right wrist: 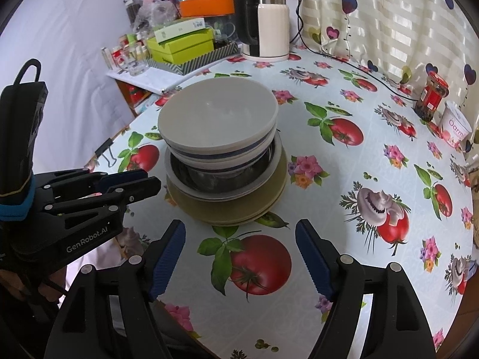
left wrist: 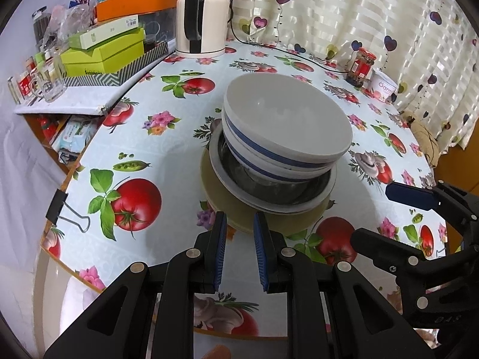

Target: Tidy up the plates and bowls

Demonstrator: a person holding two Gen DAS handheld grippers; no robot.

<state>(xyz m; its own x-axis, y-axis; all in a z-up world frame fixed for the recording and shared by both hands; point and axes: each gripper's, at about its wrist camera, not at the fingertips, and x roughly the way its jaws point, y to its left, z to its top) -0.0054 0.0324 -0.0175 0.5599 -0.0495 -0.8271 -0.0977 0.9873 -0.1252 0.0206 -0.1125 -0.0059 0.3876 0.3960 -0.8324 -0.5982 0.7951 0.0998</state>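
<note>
White bowl stack (right wrist: 220, 155) just beyond right hand-held gripper (right wrist: 239, 257)

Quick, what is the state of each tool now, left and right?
Left tool: narrowly open, holding nothing.
Right tool: wide open, holding nothing.

Both wrist views angled down, near, sharing the dish stack (left wrist: 278, 155), table (right wrist: 344, 161)

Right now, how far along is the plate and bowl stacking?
Looks mostly done: one stack stands on the table, olive plates at the bottom, a steel bowl in a white dish, blue-banded bowls on top. In hand: nothing; the left claw is nearly closed and empty, the right claw open and empty. No loose dishes visible.
</note>
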